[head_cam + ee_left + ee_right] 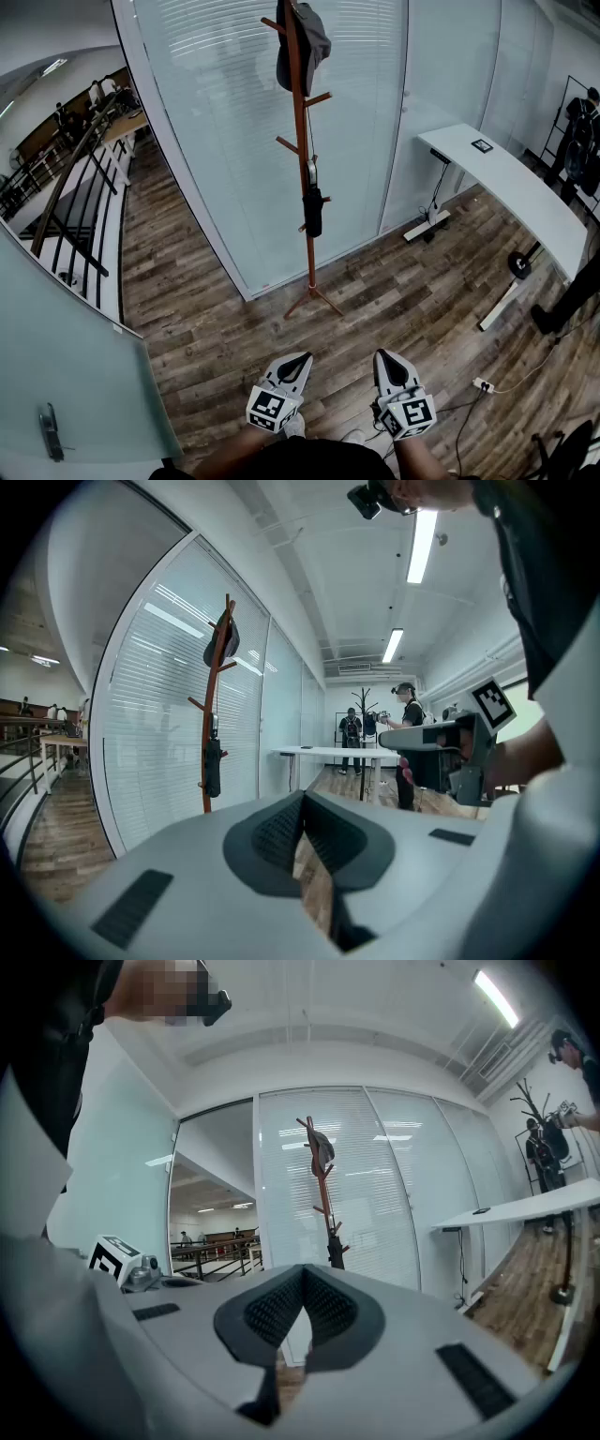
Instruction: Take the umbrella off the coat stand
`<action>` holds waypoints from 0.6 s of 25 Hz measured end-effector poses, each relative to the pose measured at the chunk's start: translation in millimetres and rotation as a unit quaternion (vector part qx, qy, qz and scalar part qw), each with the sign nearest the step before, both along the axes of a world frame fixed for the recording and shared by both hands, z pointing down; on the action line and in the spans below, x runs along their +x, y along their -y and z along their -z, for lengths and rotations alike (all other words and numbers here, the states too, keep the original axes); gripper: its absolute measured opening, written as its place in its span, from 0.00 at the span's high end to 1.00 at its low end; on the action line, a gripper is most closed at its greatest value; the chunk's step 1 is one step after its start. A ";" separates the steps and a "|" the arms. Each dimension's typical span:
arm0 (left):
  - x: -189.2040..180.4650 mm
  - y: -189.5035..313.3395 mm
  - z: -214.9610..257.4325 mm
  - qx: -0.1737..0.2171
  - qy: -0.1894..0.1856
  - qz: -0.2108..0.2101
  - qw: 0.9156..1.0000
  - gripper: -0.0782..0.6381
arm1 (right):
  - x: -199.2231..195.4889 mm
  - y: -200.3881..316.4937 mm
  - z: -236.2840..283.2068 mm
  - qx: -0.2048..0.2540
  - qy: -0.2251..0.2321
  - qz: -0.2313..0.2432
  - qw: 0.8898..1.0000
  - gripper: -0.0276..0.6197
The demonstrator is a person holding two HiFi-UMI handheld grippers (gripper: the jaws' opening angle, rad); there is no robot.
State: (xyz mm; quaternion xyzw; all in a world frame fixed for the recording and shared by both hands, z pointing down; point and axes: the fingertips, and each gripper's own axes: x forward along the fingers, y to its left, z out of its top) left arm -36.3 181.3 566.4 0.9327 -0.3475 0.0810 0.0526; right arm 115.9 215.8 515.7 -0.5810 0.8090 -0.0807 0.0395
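A folded black umbrella (313, 210) hangs by its strap from a peg on the reddish wooden coat stand (298, 141), which stands before a frosted glass wall. A dark cap (309, 42) sits on the stand's top. The umbrella (213, 767) also shows in the left gripper view, and partly behind the jaws as the umbrella (335, 1252) in the right gripper view. My left gripper (304, 357) and right gripper (382, 355) are held low and near me, well short of the stand. Both are shut with nothing between the jaws.
A white desk (511, 183) stands at the right with cables on the wood floor. A glass door with handle (49, 431) is at the near left, a railing (66, 178) beyond it. People (410, 742) stand far off by another coat stand.
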 end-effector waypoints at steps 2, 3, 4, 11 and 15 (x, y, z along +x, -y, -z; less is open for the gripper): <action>2.9 0.6 0.1 0.003 -0.004 0.000 1.000 0.87 | 2.6 2.5 -0.5 -0.007 -0.018 -0.002 1.000 0.95; 4.3 0.8 0.4 0.005 -0.005 -0.001 1.000 0.87 | 2.5 3.6 0.4 -0.011 -0.025 -0.002 1.000 0.95; 5.6 1.0 1.0 0.005 -0.005 -0.003 1.000 0.87 | 0.6 4.8 2.3 -0.010 -0.031 0.001 0.999 0.95; 9.8 5.2 25.3 0.004 -0.038 -0.008 0.999 0.87 | -33.3 14.5 25.8 0.034 -0.056 0.032 0.997 0.95; 7.4 11.1 34.5 0.013 -0.045 -0.008 0.999 0.87 | -35.7 20.0 37.1 0.042 0.014 0.035 0.998 0.95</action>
